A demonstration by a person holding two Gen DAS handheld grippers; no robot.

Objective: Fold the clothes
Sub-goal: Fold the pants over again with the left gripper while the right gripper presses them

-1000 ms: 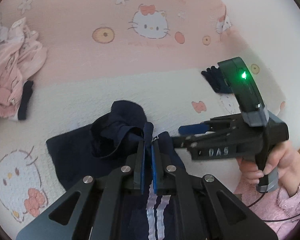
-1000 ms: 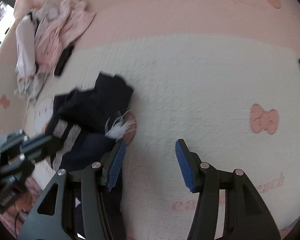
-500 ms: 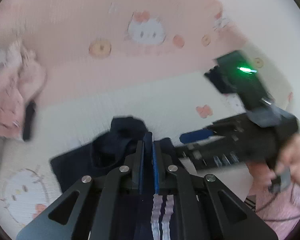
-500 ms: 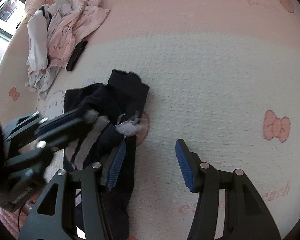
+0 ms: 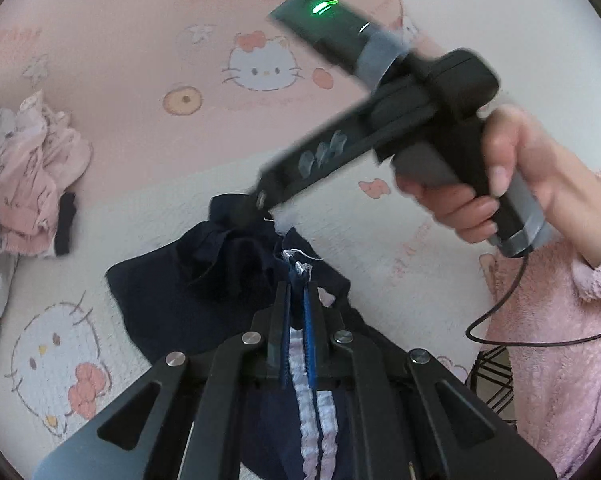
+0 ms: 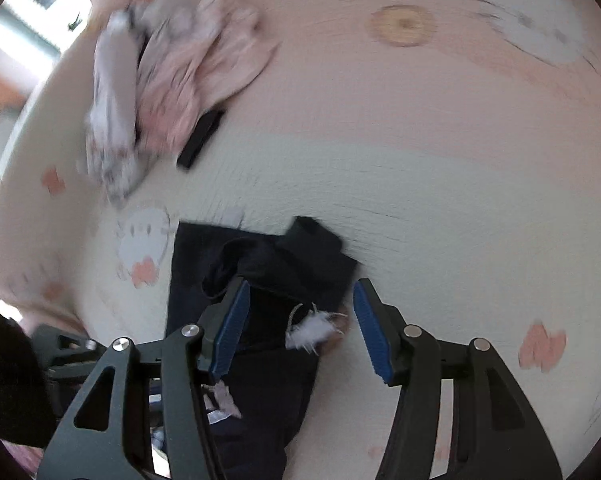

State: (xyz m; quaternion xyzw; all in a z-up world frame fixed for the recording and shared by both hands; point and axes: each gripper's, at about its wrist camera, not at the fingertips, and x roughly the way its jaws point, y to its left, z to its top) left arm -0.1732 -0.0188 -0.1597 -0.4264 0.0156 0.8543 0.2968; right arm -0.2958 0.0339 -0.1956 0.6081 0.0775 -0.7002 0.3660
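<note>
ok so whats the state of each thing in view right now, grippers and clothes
left hand-held gripper: shut on the navy garment, pinching its white-striped edge
right hand-held gripper: open, poised over the navy garment, nothing pressed between the pads
navy garment: crumpled and unfolded on the blanket
pink and white clothes pile: heaped, unfolded, at the blanket's left
blanket: spread flat beneath everything

Navy garment (image 5: 168,292) with two white ruffled stripes (image 5: 312,412). Bedspread (image 5: 112,60) in pink and cream bands, printed with white cartoon cats wearing coral bows and with orange discs. Pile of clothes (image 5: 32,184) in pale pink and white. Black grippers with blue pads (image 6: 230,330). Fluffy pink sleeve (image 5: 560,344).
</note>
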